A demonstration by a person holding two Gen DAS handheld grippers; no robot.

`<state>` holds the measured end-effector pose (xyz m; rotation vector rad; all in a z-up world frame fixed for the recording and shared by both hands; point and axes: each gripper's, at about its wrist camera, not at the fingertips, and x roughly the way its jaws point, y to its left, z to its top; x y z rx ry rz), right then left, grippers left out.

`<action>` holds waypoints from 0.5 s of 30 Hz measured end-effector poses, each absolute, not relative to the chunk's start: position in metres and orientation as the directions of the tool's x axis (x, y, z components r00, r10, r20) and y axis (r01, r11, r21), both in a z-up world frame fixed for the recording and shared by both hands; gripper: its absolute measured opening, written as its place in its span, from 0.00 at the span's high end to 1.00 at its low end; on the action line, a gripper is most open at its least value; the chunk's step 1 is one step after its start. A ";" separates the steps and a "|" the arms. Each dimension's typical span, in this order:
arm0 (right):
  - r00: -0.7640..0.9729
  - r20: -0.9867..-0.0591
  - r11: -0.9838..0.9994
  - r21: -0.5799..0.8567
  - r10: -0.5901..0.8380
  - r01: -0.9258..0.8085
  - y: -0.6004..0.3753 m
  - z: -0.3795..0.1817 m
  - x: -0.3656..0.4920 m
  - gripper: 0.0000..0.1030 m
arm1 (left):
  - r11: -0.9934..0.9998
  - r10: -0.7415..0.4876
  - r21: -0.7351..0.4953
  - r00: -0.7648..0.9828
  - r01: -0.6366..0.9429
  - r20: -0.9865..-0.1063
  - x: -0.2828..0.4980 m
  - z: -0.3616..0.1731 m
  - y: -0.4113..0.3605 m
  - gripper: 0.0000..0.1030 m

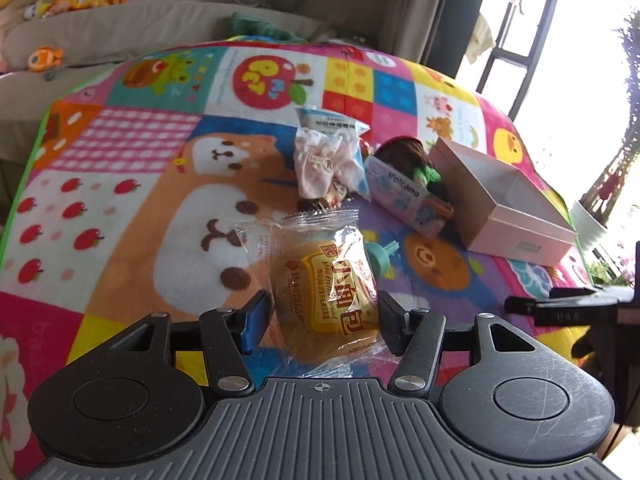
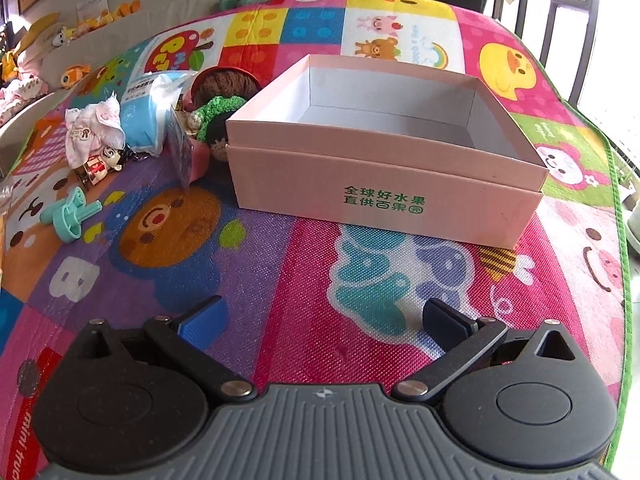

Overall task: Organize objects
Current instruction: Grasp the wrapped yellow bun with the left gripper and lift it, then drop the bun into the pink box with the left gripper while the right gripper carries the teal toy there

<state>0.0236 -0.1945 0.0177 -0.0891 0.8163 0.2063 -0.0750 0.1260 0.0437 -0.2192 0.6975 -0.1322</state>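
Left gripper [image 1: 320, 320]: jaws closed on a clear-wrapped bread packet [image 1: 324, 292], pads pressing both sides of the yellow bun, and the packet looks lifted clear of the play mat [image 1: 120, 184]. Landmark taken as the pink box [image 2: 384, 184] (open top, green print on its near wall), which sits on the mat and looks bare inside as far as the right wrist view shows. In the left wrist view the held packet is well short of the box, nearer the camera and to the left of it. Right gripper [image 2: 324, 320]: jaws spread wide with nothing between them, only mat beneath, on the near side of the box's printed wall. The remaining clutter lies left of the box: a brown-and-green crocheted toy [image 2: 224, 96] touching or just beside its left wall (contact not resolvable), a light-blue packet [image 2: 148, 116] further left, a crumpled pink-white cloth [image 2: 96, 128] beyond that, a small figurine [image 2: 104, 164] just below the cloth, and a teal plastic piece [image 2: 70, 214] nearest the camera.
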 end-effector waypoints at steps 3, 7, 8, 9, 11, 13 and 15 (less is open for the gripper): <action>0.627 -0.763 0.973 0.009 0.157 -0.232 -0.188 0.022 0.033 0.00 | 0.966 -0.202 -0.255 0.755 0.047 -0.624 -0.073 0.041 0.132 0.41; 0.596 -0.725 0.919 0.131 0.345 -0.373 -0.162 0.039 0.034 0.00 | 0.967 -0.194 -0.253 0.751 0.038 -0.631 -0.072 0.037 0.141 0.41; 0.591 -0.707 0.896 0.141 0.388 -0.421 -0.149 0.043 0.033 0.00 | 0.965 -0.194 -0.259 0.755 0.033 -0.627 -0.072 0.037 0.145 0.41; 0.584 -0.691 0.873 0.143 0.425 -0.466 -0.136 0.046 0.031 0.00 | 0.963 -0.190 -0.267 0.760 0.022 -0.622 -0.072 0.037 0.151 0.41; 0.565 -0.670 0.828 0.136 0.481 -0.544 -0.106 0.048 0.031 0.00 | 0.959 -0.170 -0.284 0.772 -0.014 -0.612 -0.072 0.038 0.165 0.41; 0.550 -0.662 0.798 0.122 0.509 -0.591 -0.078 0.045 0.033 0.02 | 0.949 -0.152 -0.312 0.785 -0.055 -0.600 -0.073 0.039 0.182 0.41; 0.532 -0.667 0.781 0.122 0.522 -0.612 -0.054 0.041 0.040 0.13 | 0.938 -0.147 -0.339 0.795 -0.078 -0.589 -0.074 0.042 0.193 0.41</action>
